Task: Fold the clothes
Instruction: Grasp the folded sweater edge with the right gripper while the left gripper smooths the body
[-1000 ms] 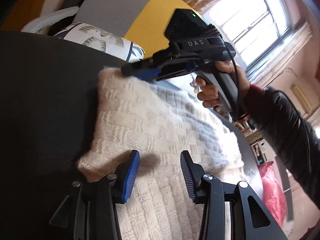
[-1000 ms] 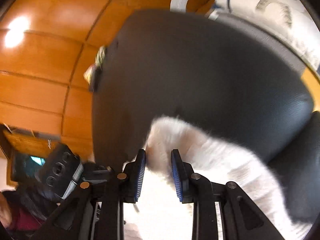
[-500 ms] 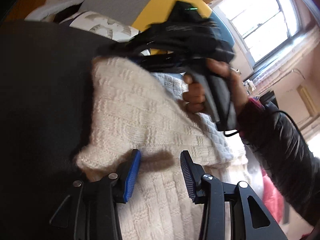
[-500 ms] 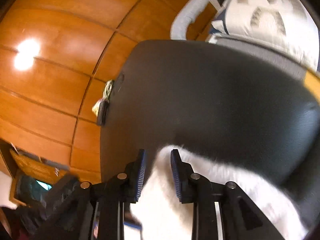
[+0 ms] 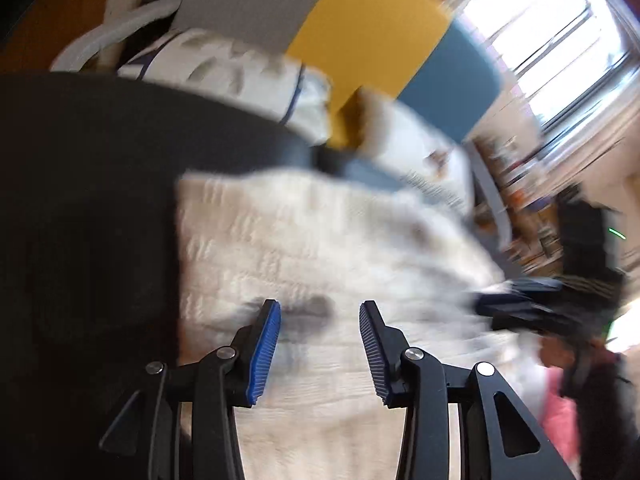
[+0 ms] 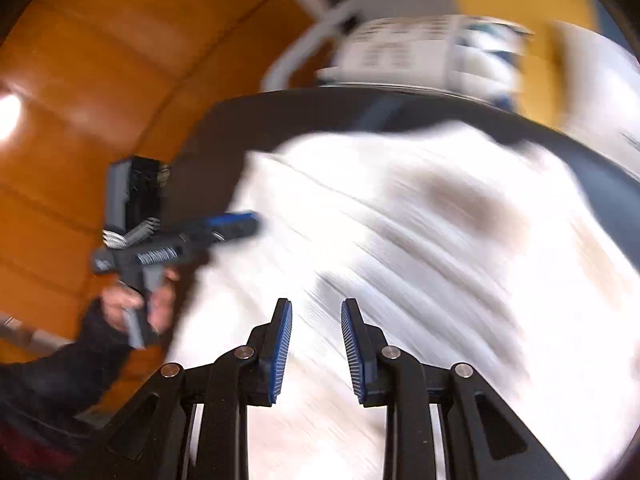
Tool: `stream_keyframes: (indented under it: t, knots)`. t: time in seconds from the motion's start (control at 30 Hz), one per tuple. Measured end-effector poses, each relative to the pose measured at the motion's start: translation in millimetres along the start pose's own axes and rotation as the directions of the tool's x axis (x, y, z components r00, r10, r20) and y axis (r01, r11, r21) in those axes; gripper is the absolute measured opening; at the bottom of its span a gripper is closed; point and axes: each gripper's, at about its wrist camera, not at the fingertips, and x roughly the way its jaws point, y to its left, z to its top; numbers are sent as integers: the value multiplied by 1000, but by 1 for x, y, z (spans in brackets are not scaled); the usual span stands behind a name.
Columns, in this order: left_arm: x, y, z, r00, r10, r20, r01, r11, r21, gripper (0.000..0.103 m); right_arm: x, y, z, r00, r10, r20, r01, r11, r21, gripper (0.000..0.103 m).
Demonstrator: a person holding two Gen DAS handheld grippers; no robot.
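Closest to us, the left gripper (image 5: 320, 348) hangs above the cream knit sweater (image 5: 320, 248), fingers (image 5: 264, 354) parted about a third of the way, with nothing between them; the knit shows through the gap and looks to lie below the pads, not in them. The right gripper (image 6: 316, 346) reads likewise: fingers (image 6: 280, 350) parted narrowly and empty, the garment (image 6: 420, 240) blurred beneath. We see no cloth pinched by either pair.

Progress, as we judge it: the sweater lies on the dark desk (image 5: 88, 184) as a compact block, with a straight left edge and a squared near-left corner in the left wrist view. This suggests at least one fold is already laid in. Whether sleeves are tucked under, or how many layers there are, we cannot tell; motion blur smears both views. What is left is probably a final fold, or squaring and smoothing.

Garment notes: thick, fuzzy, cream-white knit with a raised blocky pattern. Soft grey shadows lie on top. The far edge is ragged in the blur and lies close to the desk's far rim.

Further off, the right wrist view shows the other hand (image 6: 136, 304) holding the left tool beside the sweater's left edge. Beyond the desk sit a white patterned cushion (image 5: 240, 72), grey, yellow and blue panels (image 5: 372, 28), and a bright window (image 5: 552, 40).
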Motion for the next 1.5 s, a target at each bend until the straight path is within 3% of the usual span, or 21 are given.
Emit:
stream_keyframes:
  t: [0.07, 0.1, 0.2, 0.27, 0.33, 0.43, 0.53, 0.63, 0.8, 0.9, 0.93, 0.97, 1.1, 1.2, 1.3, 1.4, 1.5]
  knots:
    - [6, 0, -1, 1000, 24, -1, -24, 1000, 11, 41, 0, -21, -25, 982, -187, -15, 187, 982, 32, 22]
    - [5, -3, 0, 999, 35, -3, -35, 999, 8, 41, 0, -27, -35, 970, -240, -18, 241, 970, 34, 17]
    - [-6, -16, 0, 997, 81, 13, -81, 997, 13, 41, -21, -38, -54, 972, -216, 91, 206, 972, 114, 15]
    - [-28, -28, -6, 996, 60, 61, -63, 997, 53, 41, -39, -42, -66, 965, -204, 164, 174, 968, 181, 18]
    - [-53, -42, -19, 994, 55, 93, -61, 996, 70, 42, -60, -43, -81, 941, -251, 227, 201, 954, 223, 18]
    - [-74, -48, -44, 995, -29, 97, 23, 998, 62, 47, -82, -63, -100, 918, -256, 302, 139, 922, 361, 18]
    - [-69, -52, -62, 997, -3, 78, -2, 998, 69, 48, -101, -84, -122, 897, -275, 346, 96, 886, 455, 20]
    - [-53, -58, -67, 999, 3, 50, -6, 998, 63, 48, -92, -91, -127, 897, -263, 355, 61, 869, 490, 20]
    - [-36, -81, -61, 998, 37, 46, -42, 992, 115, 48, -85, -91, -119, 890, -258, 375, 51, 875, 481, 20]
    - [-23, -89, -51, 998, 43, 35, -48, 988, 144, 48, -70, -87, -109, 904, -311, 294, 158, 881, 446, 16]
    - [-19, -89, -48, 998, 59, 29, -63, 987, 145, 48, -63, -85, -106, 906, -335, 259, 203, 880, 429, 5]
    - [-11, -89, -46, 998, 67, 10, -67, 986, 151, 48, -59, -81, -104, 897, -368, 245, 251, 880, 404, 3]
    - [5, -89, -45, 993, 116, -1, -113, 972, 205, 48, -79, -72, -107, 866, -394, 308, 268, 885, 379, 2]
    - [20, -84, -51, 989, 140, -52, -127, 971, 202, 49, -67, -80, -111, 864, -450, 224, 353, 861, 367, 2]
    - [15, -85, -52, 993, 117, -32, -108, 972, 210, 49, -76, -89, -121, 874, -377, 306, 235, 880, 413, 4]
    - [-4, -90, -44, 999, 34, 0, -33, 985, 169, 49, -112, -91, -149, 823, -294, 487, 33, 880, 474, 19]
    - [-10, -118, -33, 997, -80, -10, 80, 978, 193, 49, -128, -95, -188, 771, -195, 606, -185, 842, 507, 21]
